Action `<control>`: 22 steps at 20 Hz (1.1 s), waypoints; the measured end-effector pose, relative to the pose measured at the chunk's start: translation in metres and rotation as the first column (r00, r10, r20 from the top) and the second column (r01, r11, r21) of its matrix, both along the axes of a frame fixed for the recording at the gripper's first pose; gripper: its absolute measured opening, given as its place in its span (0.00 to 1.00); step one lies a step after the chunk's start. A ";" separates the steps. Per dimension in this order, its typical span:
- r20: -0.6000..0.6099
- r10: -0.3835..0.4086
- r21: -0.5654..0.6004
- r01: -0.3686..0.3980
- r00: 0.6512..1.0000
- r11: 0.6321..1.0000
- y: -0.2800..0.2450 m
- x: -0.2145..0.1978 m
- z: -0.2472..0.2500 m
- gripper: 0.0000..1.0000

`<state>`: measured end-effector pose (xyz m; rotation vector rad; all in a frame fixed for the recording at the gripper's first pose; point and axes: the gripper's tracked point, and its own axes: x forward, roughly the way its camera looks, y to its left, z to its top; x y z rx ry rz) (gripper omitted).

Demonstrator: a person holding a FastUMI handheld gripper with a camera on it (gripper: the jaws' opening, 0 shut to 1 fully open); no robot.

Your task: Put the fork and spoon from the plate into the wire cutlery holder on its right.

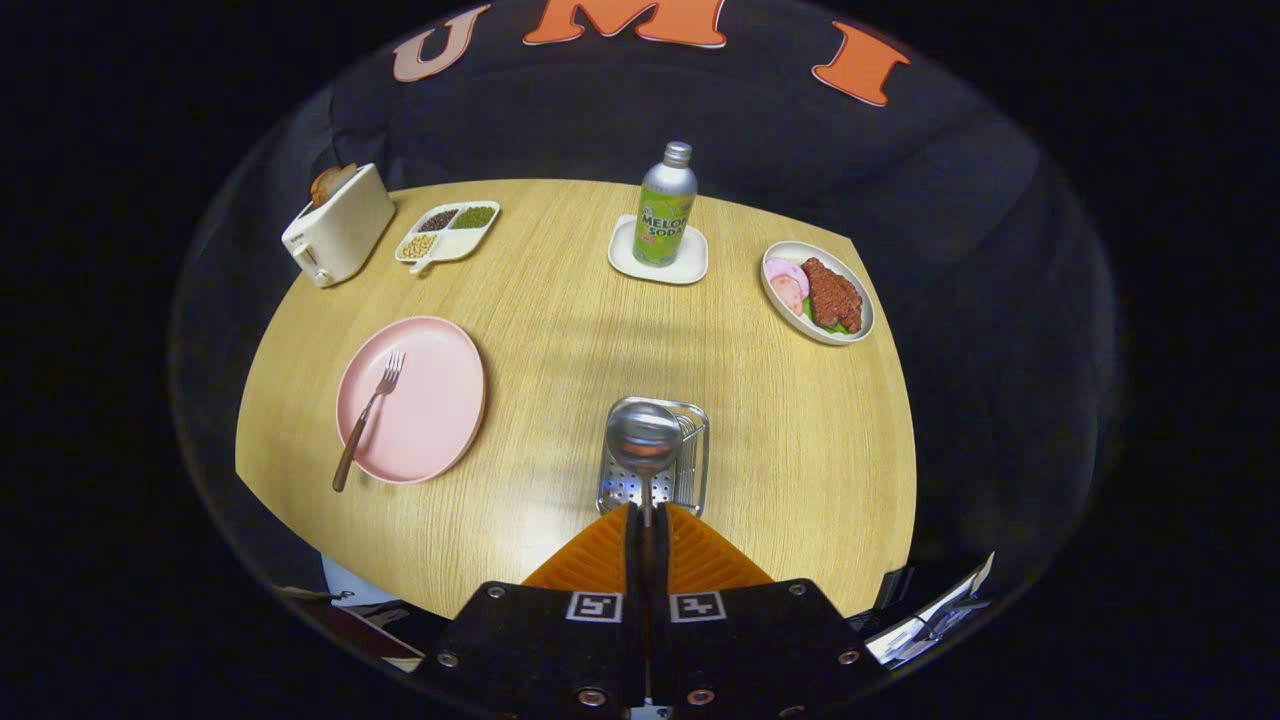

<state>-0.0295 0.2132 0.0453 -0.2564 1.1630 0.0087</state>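
Note:
My gripper (647,512) is shut on the spoon (643,442), whose handle runs between the two fingers while its shiny bowl sticks out just ahead of them. The bowl hangs over the wire cutlery holder (692,468), which stands on the wooden table (560,330) right beyond the fingertips. To the left of the holder lies the pink plate (430,410). A fork (366,418) with a brown handle rests on it, tines pointing away, the handle end reaching past the plate's near rim.
At the far side stand a white toaster (338,236), a divided dish of beans (447,233), a green soda bottle (665,204) on a white coaster and, to the right, an oval dish of meat (818,292). Papers (930,615) lie below the table's near right edge.

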 end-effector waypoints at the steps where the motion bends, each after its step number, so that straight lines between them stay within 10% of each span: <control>1: -0.029 0.004 -0.004 -0.005 1.000 1.000 -0.002 0.000 -0.004 0.03; 22: -0.299 -0.032 -0.036 0.022 0.954 0.999 -0.012 0.024 -0.059 0.08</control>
